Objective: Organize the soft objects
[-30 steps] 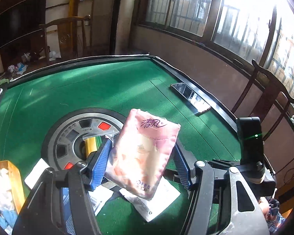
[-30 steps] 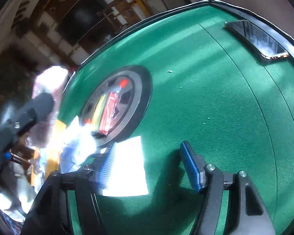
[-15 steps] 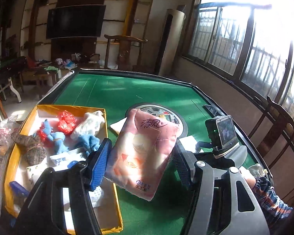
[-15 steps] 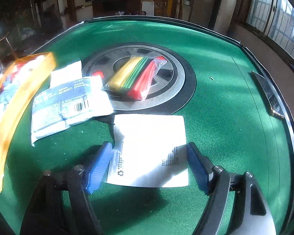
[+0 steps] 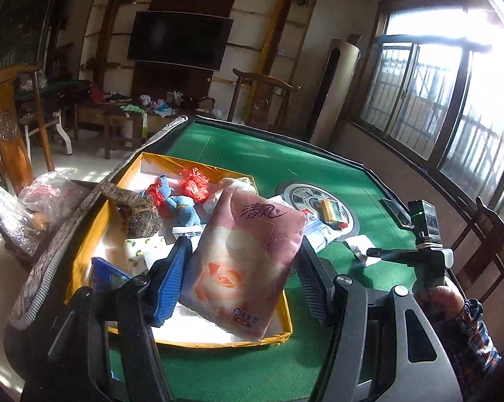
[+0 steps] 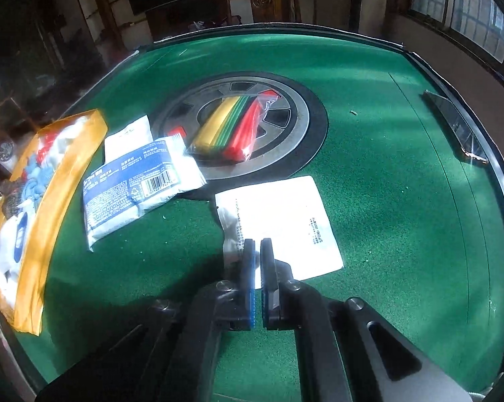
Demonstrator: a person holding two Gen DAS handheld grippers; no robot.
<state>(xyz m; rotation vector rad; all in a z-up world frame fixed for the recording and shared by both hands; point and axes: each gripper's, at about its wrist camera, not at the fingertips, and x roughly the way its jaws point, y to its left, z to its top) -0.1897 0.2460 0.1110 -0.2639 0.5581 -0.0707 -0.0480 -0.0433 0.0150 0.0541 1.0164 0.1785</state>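
My left gripper (image 5: 241,261) is shut on a pink tissue pack (image 5: 248,258) and holds it above the near right part of the yellow-walled box (image 5: 94,231). The box holds a blue plush toy (image 5: 181,207), red wrapped pieces (image 5: 194,184) and a woven pouch (image 5: 137,217). My right gripper (image 6: 258,251) is shut on the near edge of a flat white packet (image 6: 285,221) that lies on the green table (image 6: 386,174). A blue and white wipes pack (image 6: 134,181) and a bag of yellow, green and red strips (image 6: 231,127) lie beyond it.
A round grey hub (image 6: 285,114) sits in the table's middle under the coloured bag. A phone (image 6: 453,124) lies near the right rim. The box (image 6: 60,174) stands at the left. Wooden chairs surround the table. The right hand's device (image 5: 423,231) shows in the left wrist view.
My right gripper has closed from wide open onto the white packet's near edge. My left gripper has swung left with the tissue pack, from over the hub to above the box.
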